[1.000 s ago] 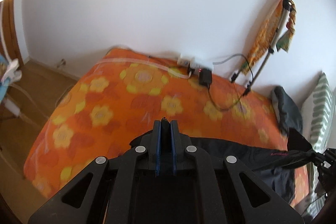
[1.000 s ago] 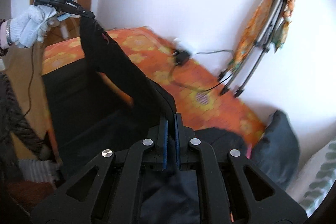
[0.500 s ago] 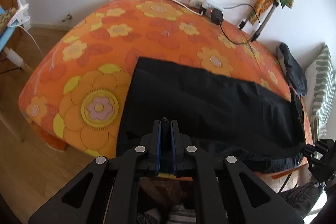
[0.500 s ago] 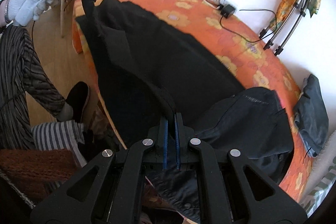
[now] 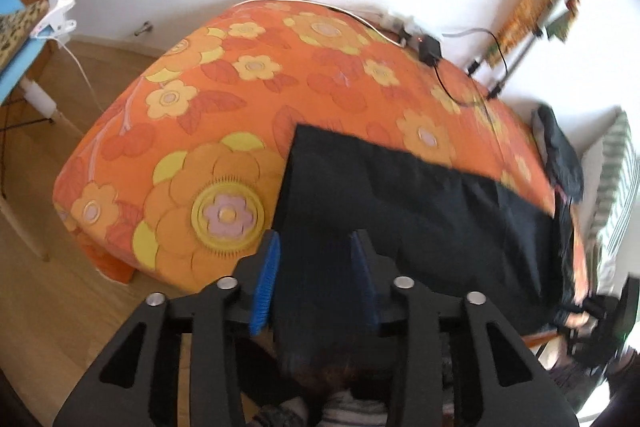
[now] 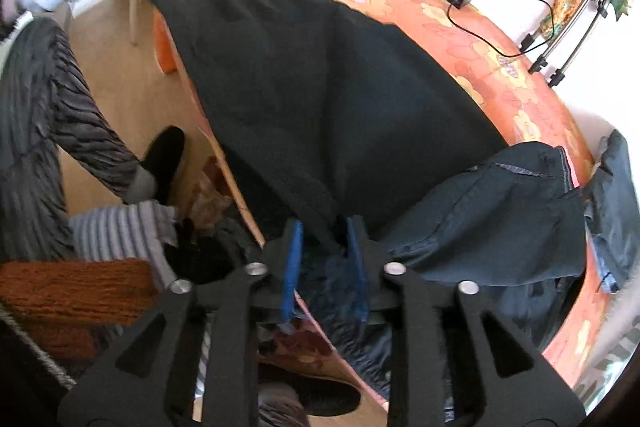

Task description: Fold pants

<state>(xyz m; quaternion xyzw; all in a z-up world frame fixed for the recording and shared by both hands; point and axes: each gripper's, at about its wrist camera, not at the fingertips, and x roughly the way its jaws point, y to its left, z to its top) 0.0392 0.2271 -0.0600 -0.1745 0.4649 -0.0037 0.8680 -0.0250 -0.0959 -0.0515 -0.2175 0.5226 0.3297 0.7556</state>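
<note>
Pants [image 5: 400,211], matte black, lie flat on flowered orange bedspread [image 5: 224,99].

Orange flowered bed [image 5: 224,131] carries black pants [image 5: 400,195], charger [image 5: 430,49], dark clothes [image 6: 520,211].

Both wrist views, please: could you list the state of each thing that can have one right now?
left gripper: open, black cloth between its fingers.
right gripper: open, around a fold of cloth.
black pants: spread flat on the bed, near edge hanging over its side.
dark blue garment: crumpled at the pants' right end.
bed: covered with an orange flowered sheet.
black adapter: lying on the bed, cable attached.
</note>
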